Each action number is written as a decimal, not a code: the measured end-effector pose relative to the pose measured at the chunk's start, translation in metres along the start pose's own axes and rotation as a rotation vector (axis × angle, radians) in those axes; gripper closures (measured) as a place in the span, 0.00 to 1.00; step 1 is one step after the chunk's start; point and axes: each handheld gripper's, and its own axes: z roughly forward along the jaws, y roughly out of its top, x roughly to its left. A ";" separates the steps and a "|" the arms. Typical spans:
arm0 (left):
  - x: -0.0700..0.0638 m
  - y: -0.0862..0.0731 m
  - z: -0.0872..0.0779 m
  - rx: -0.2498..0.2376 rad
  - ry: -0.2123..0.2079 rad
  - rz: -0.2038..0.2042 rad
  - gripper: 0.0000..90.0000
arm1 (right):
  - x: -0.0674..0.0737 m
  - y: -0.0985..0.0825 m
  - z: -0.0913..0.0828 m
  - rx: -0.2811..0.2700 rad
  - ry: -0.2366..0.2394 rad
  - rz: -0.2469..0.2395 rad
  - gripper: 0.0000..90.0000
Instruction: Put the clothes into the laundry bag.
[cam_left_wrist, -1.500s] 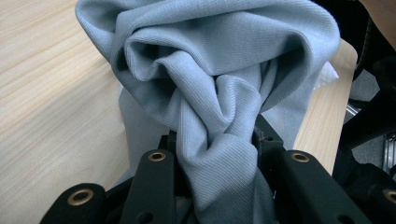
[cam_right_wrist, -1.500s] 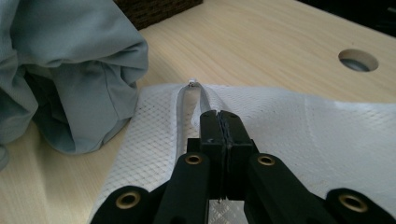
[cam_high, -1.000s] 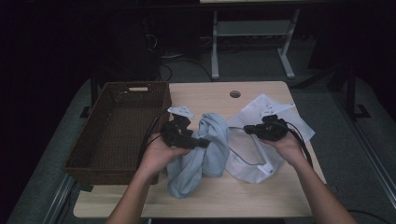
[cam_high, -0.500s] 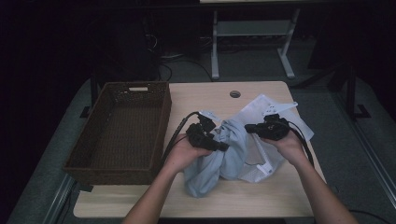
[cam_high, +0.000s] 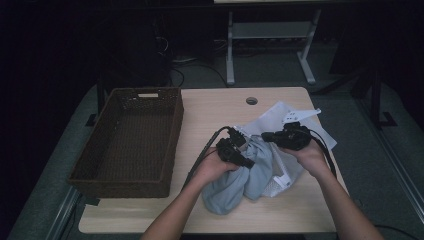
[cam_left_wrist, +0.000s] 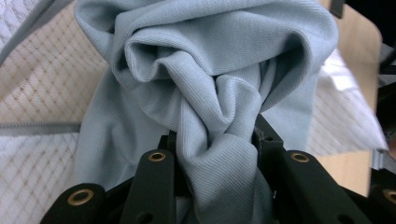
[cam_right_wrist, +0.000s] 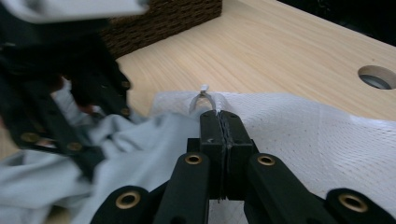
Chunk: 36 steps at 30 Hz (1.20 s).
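Grey-blue cloth (cam_left_wrist: 210, 93) lies bunched at the table's (cam_high: 220, 110) front, over a white mesh bag (cam_high: 280, 120). Left gripper (cam_left_wrist: 215, 144) pinches a fold of cloth. Right gripper (cam_right_wrist: 219, 122), jaws pressed together, grips the bag's edge. Wicker basket (cam_high: 127, 135) sits left.

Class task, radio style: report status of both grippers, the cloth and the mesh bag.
Left gripper shut on blue-grey cloth. Right gripper shut on white mesh bag edge. Cloth bunched at bag mouth, partly on table. Wicker basket off to the side.
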 end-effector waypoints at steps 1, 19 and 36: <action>0.001 0.001 0.001 -0.006 0.002 -0.006 0.75 | 0.001 0.000 0.000 0.001 0.003 -0.002 0.98; 0.014 -0.002 0.012 -0.099 0.075 -0.084 0.59 | 0.016 -0.003 0.002 0.019 0.043 -0.032 0.98; -0.015 -0.054 -0.051 -0.127 0.165 0.066 0.26 | 0.016 -0.004 0.001 0.025 0.036 -0.033 0.98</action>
